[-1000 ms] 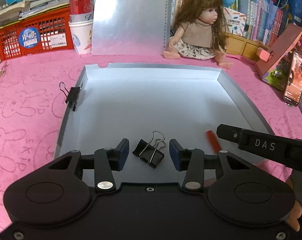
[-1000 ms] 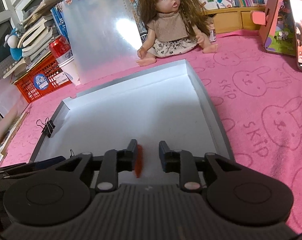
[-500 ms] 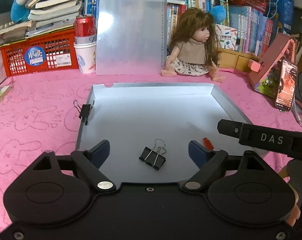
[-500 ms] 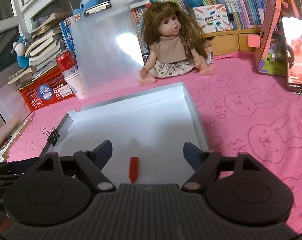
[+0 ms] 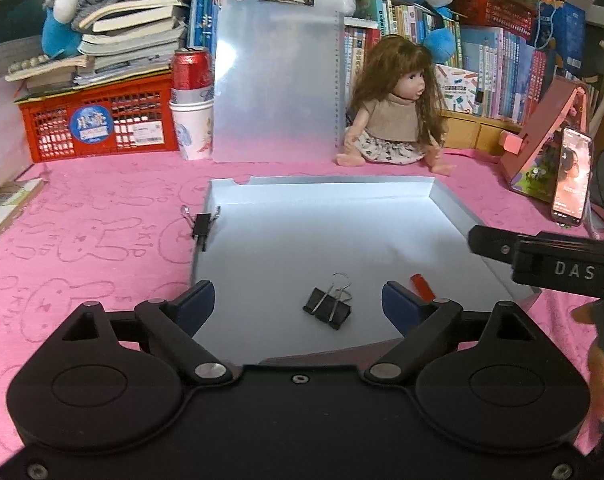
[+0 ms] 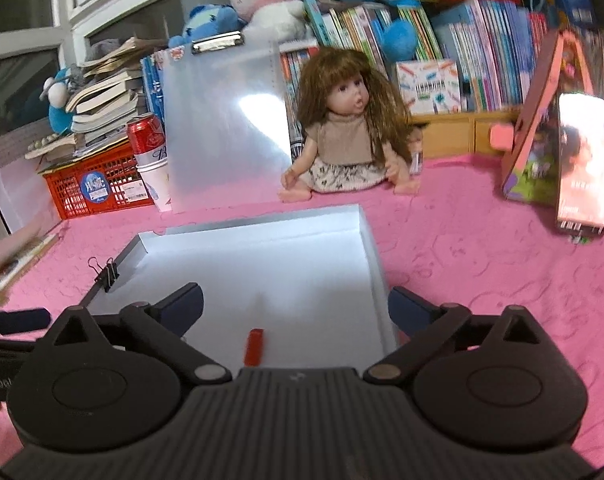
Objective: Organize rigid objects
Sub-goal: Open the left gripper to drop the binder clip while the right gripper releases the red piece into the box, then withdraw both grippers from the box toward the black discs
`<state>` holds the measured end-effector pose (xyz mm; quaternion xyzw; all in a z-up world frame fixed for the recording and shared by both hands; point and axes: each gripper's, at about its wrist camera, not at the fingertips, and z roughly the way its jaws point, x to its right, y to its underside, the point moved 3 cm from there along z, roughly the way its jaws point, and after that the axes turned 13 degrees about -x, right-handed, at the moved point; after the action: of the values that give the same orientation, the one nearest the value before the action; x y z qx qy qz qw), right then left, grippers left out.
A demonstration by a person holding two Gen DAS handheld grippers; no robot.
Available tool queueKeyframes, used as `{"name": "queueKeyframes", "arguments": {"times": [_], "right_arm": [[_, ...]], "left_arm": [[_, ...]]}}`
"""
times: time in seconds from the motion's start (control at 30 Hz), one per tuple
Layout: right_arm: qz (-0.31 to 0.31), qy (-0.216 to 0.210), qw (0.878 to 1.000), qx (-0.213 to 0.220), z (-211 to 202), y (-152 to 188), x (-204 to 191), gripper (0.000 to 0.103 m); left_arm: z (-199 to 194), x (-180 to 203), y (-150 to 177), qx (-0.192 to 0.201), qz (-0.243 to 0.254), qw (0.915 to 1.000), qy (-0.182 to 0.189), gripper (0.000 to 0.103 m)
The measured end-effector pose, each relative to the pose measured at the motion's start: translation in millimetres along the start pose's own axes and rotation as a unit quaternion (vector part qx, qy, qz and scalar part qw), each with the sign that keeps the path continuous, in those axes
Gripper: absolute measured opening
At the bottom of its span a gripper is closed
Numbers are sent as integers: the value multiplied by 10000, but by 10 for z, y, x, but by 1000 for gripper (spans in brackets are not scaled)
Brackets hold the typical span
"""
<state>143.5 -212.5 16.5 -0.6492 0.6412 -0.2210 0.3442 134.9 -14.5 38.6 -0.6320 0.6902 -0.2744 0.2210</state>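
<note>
Left wrist view: tongs (image 5: 297, 306) now spread, binder clip (image 5: 328, 307) released.

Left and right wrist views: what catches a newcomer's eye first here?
Probably the long-haired doll sitting on the pink bunny-print cloth behind the shallow grey tray. In the tray lie a black binder clip and a small red piece, with both open grippers above its near edge.
</note>
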Motion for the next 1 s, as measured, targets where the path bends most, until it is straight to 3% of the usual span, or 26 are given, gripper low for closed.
{"name": "queueKeyframes", "arguments": {"times": [0.3,1.0], "right_arm": [[-597,389,9967,378,-213,107,-129,103],[-619,486,9947,656,-609,655,-24,103]], "left_arm": [[-155,-42,139,66,52,9998,153,93],[-527,-350,747,401,-28,9992,-78,94]]}}
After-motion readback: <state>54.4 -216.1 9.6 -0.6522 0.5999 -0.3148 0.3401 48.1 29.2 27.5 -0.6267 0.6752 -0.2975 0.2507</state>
